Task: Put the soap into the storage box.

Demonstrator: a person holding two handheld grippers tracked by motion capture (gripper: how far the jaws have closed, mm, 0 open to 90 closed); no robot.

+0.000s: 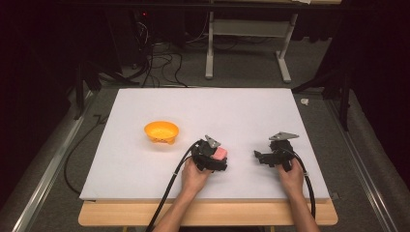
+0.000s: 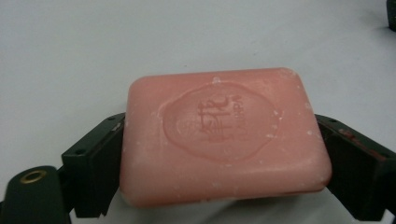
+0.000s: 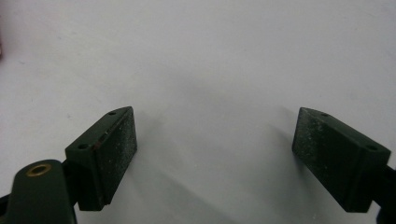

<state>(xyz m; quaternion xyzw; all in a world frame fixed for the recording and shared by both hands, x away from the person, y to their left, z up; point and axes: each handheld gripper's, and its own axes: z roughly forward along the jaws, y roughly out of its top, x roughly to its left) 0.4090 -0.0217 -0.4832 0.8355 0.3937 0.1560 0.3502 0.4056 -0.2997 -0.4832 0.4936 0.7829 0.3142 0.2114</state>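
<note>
Left gripper (image 1: 218,158) clenched on pink soap bar (image 2: 224,135), jaws pressing both short ends, bar just above white board (image 1: 145,169). Stamped emblem on bar too faint to read. Right gripper (image 3: 215,154) released, jaws wide apart. Orange bowl (image 1: 161,131) well apart at far left; contents hidden by rim.
</note>
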